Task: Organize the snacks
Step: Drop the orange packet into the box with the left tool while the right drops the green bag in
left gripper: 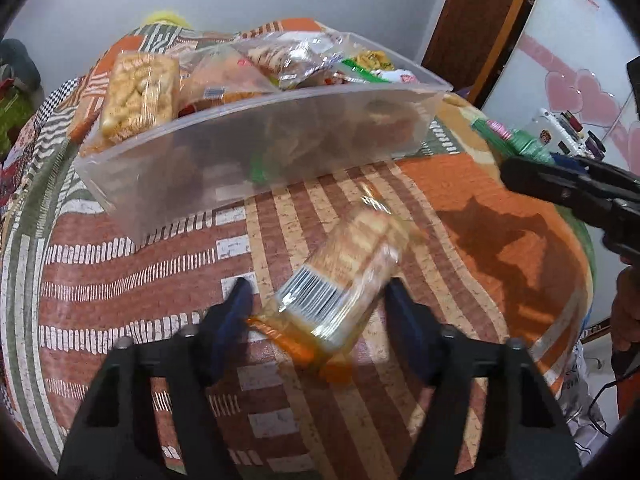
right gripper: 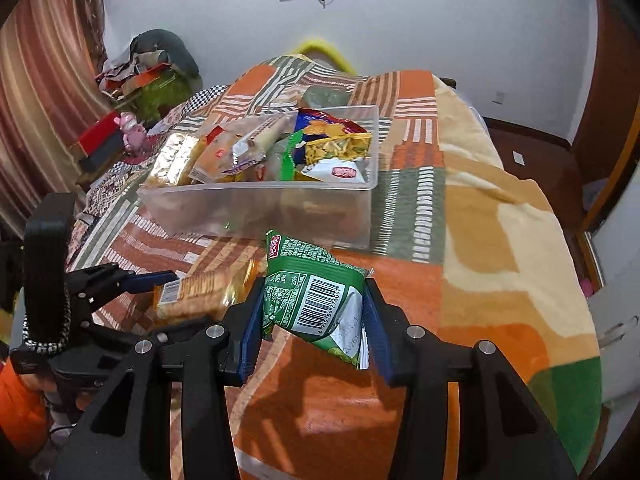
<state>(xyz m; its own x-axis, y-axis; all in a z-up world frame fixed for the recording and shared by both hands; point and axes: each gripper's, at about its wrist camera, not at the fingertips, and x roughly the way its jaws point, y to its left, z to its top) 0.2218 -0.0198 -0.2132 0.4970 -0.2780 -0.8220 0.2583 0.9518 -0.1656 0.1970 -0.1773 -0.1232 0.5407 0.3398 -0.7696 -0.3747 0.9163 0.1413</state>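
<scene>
- Your left claw (left gripper: 320, 304) has a clear-wrapped pack of pale crackers (left gripper: 348, 272) between its blue pads; blur hides whether they pinch it. Pack sits lower centre of the left view.
- Pack's long axis runs lower left to upper right, toward the clear plastic bin of snacks (left gripper: 256, 152) above it.
- Your right claw (right gripper: 316, 304) is clamped on a green foil snack packet (right gripper: 312, 292), barcode facing you, lower centre of the right view.
- Bin lies straight above that packet, on the patterned bed cover (right gripper: 500, 240).
</scene>
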